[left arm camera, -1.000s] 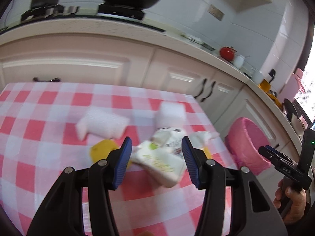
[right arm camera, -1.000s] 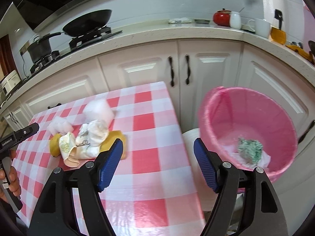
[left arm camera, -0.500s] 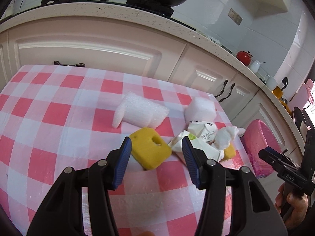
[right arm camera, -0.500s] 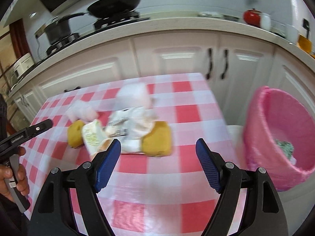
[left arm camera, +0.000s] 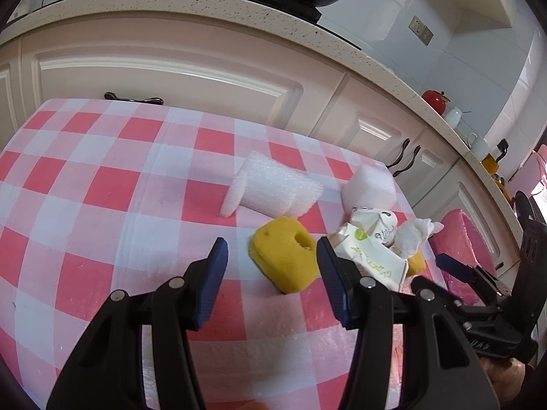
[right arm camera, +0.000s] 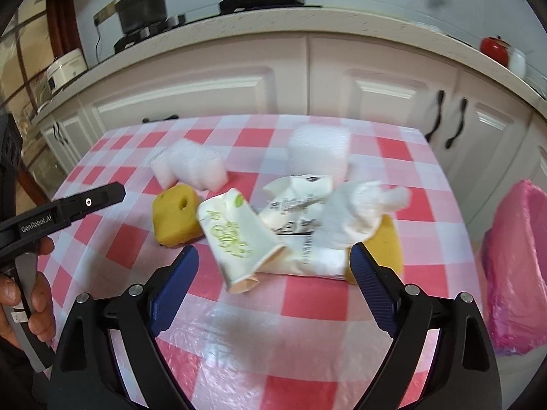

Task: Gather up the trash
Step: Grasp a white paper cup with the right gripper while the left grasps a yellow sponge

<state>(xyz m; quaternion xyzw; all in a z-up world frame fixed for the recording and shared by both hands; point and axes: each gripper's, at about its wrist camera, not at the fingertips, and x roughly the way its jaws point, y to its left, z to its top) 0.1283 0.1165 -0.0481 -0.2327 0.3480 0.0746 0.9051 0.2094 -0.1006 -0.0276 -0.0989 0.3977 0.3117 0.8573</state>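
Note:
On the red-and-white checked table [left arm camera: 102,184] lies a heap of trash: a yellow sponge with a hole [left arm camera: 283,256] [right arm camera: 176,215], crumpled paper wrappers [left arm camera: 369,249] [right arm camera: 239,235], a white tissue [right arm camera: 362,208], a second yellow sponge [right arm camera: 386,242] and two white foam pieces [left arm camera: 273,188] [right arm camera: 318,150]. My left gripper [left arm camera: 271,249] is open, its tips on either side of the holed sponge's near end without touching it. My right gripper [right arm camera: 273,256] hangs just in front of the wrappers, jaws opening wide, nothing gripped.
A pink-lined bin [right arm camera: 516,273] [left arm camera: 461,249] stands off the table's right edge. White cabinets [right arm camera: 239,89] and a counter with a hob and pans run behind the table. A person's hand [right arm camera: 34,280] holds the left gripper's handle at the left.
The right gripper swung left from the pink bin to the trash heap and its jaws widened. The left gripper moved closer and lower toward the holed yellow sponge.

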